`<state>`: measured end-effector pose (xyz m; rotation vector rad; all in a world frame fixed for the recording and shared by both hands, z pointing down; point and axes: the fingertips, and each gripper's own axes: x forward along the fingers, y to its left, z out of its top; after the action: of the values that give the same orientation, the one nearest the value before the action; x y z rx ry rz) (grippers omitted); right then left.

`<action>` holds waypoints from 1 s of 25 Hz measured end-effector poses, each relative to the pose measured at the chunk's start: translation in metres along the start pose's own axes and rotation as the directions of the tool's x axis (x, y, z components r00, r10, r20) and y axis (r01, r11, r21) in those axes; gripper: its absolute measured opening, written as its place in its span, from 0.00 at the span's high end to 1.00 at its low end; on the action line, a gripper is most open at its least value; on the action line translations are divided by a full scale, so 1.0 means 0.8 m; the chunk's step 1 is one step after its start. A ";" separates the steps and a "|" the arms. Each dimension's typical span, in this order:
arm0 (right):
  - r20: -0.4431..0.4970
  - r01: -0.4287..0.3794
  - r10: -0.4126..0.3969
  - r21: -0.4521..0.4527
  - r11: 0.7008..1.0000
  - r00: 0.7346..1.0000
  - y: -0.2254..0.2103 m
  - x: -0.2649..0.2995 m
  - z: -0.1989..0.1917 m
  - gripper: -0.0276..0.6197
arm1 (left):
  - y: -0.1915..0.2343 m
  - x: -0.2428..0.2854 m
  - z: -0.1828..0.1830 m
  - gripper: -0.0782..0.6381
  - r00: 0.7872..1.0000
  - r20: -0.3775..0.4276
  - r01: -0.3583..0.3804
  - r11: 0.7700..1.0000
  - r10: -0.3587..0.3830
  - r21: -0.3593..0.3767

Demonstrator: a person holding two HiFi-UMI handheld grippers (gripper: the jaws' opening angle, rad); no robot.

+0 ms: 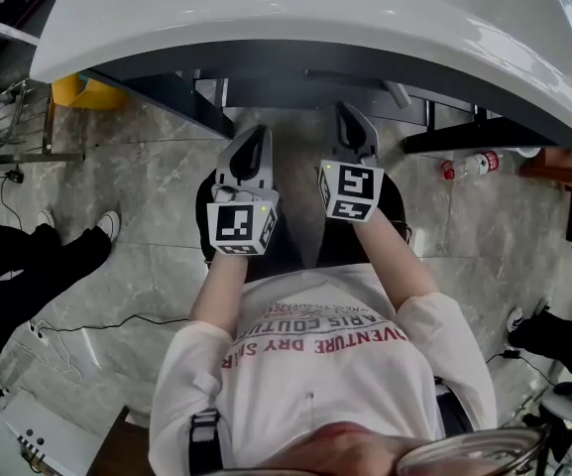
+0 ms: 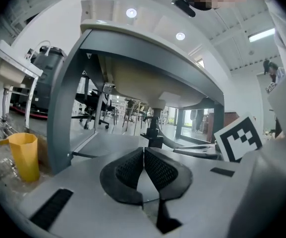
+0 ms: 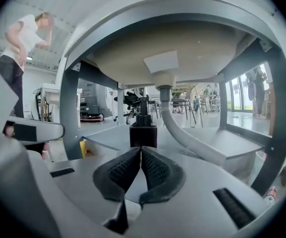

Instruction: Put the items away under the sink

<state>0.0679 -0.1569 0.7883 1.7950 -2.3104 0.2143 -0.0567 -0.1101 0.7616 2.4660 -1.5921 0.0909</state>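
Closest to the head camera is the person's white printed T-shirt [image 1: 315, 365], with both bare forearms reaching out from it toward the sink [image 1: 266, 18]. Each hand carries a gripper whose marker cube faces up, and both point in under the sink's front edge.

Just below that edge, the left gripper [image 1: 256, 139] has its two ribbed black pads pressed together at the tips, with nothing between them. Beside it, the right gripper [image 1: 350, 117] is likewise closed tip to tip and empty.

Straight ahead of both grippers, beneath the sink's basin, a dark bottle [image 3: 143, 133] with a black top stands upright on a grey shelf [image 3: 232, 140], apart from either gripper's jaws. Just beside the bottle, a pale drain hose [image 3: 182, 128] comes down from the underside of the sink and curves off across the shelf. Grey metal legs [image 2: 63, 103] hold the sink up on either side.

Farther off, past the sink's left leg, a yellow container [image 2: 25, 155] stands on the stone floor. Off the sink's right end, a clear plastic bottle [image 1: 469, 165] with a red label lies on its side on the floor.
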 end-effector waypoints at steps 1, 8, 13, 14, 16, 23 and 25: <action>-0.009 -0.011 0.011 0.006 1.000 1.000 -0.001 -0.005 -0.005 0.91 | -0.008 0.005 -0.002 0.85 1.000 0.000 0.010 1.000 -0.010 0.000; -0.035 -0.077 0.076 -0.004 0.997 0.996 -0.004 -0.050 0.026 0.92 | -0.066 0.026 0.020 0.85 0.991 -0.060 0.118 0.991 -0.121 -0.057; -0.102 -0.090 0.089 -0.005 0.996 0.991 -0.012 -0.087 0.102 0.92 | -0.087 0.011 0.081 0.85 0.976 -0.179 0.113 0.990 -0.126 -0.079; -0.108 -0.094 0.094 0.004 0.996 0.990 -0.013 -0.096 0.120 0.92 | -0.092 0.005 0.096 0.85 0.972 -0.198 0.113 0.990 -0.127 -0.082; -0.117 -0.094 0.097 0.033 0.995 0.988 -0.017 -0.112 0.158 0.92 | -0.104 -0.006 0.129 0.85 0.965 -0.226 0.112 0.989 -0.131 -0.092; -0.098 -0.120 0.128 0.084 0.989 0.987 -0.022 -0.168 0.318 0.92 | -0.153 -0.040 0.291 0.85 0.962 -0.226 0.140 0.987 -0.155 -0.080; -0.090 -0.128 0.133 0.068 0.990 0.987 -0.027 -0.183 0.368 0.92 | -0.163 -0.047 0.345 0.85 0.965 -0.209 0.144 0.987 -0.156 -0.072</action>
<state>0.1017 -0.0956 0.4662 1.6241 -2.3803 0.3864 0.0295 -0.0811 0.4677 2.4299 -1.2985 0.2744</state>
